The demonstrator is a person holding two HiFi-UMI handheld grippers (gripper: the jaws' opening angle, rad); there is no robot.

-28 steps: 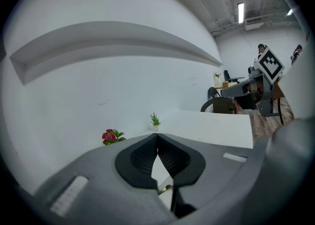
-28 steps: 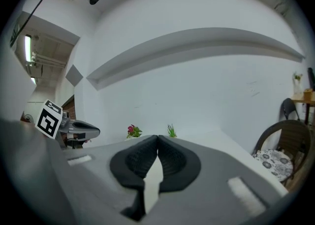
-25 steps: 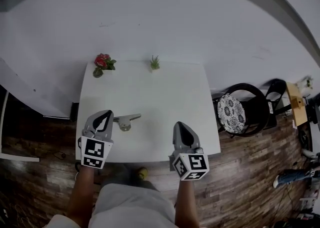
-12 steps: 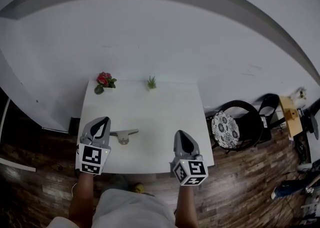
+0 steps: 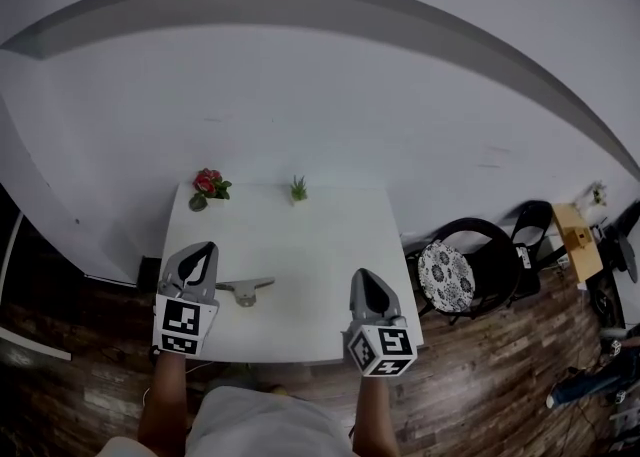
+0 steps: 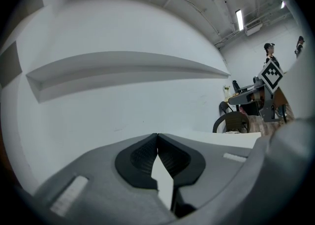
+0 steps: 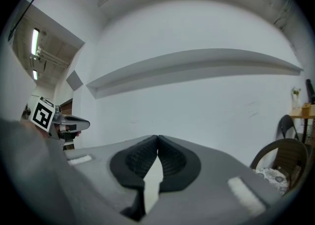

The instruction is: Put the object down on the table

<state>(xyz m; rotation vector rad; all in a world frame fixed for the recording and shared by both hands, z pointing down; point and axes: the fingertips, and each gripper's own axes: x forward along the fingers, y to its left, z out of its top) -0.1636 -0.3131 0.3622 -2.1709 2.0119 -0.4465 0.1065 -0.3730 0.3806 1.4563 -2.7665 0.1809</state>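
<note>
Grey flat metal object (image 5: 246, 290) lies on white bench (image 5: 320, 235) nr front-left corner, beside left gripper (image 5: 200, 253); its fingers & those of right gripper (image 5: 365, 280) closed, empty; risk: stray nudge knocks obj off edge.

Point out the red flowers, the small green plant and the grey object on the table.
red flowers (image 5: 208, 183): head view, on the red blooms.
small green plant (image 5: 298, 187): head view, on its leaves.
grey object (image 5: 245, 291): head view, on its wider middle part.
</note>
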